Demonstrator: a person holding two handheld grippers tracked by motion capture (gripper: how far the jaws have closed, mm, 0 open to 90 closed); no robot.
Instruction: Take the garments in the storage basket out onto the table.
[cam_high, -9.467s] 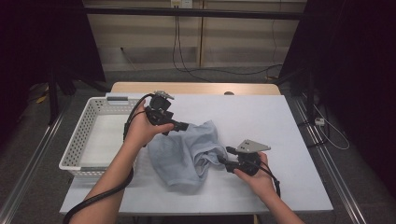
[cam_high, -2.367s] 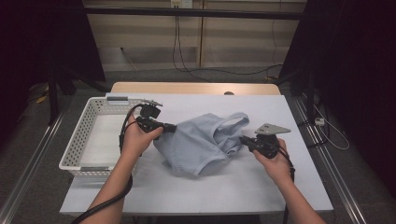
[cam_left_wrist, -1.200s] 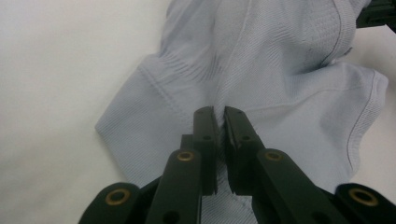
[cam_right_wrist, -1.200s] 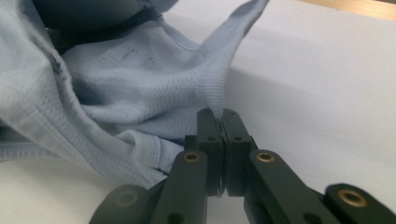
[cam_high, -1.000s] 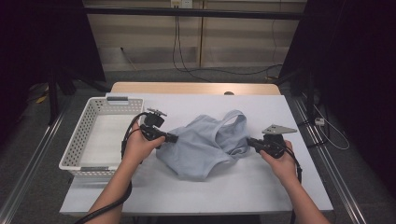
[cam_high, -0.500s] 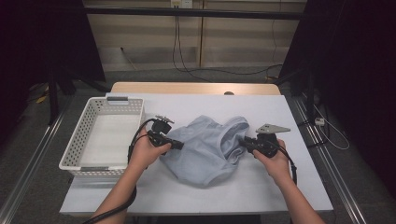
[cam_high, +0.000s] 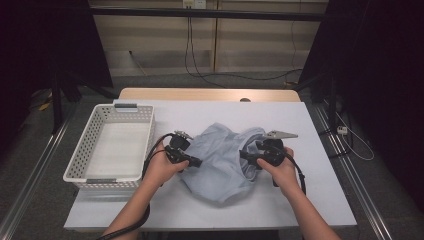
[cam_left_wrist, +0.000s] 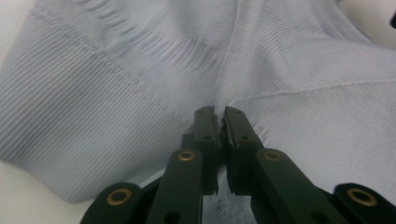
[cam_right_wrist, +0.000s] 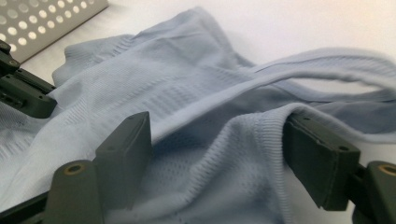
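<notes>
Your high view looks forward and down on the whole counter from your side. Each claw camera sits very near the blue garment, looking along its jaws; all three views share that cloth.

The white surface sits in the middle of a dim room, its far edge a strip of bare pale wood. Behind it runs a wall of light wooden panels, crossed high up by a dark horizontal bar — black cables hang down it and trail along the grey floor. Black curtains close in on both sides. Metal rails flank the surface left and right — a thin white cable lies on the floor at the right.
</notes>
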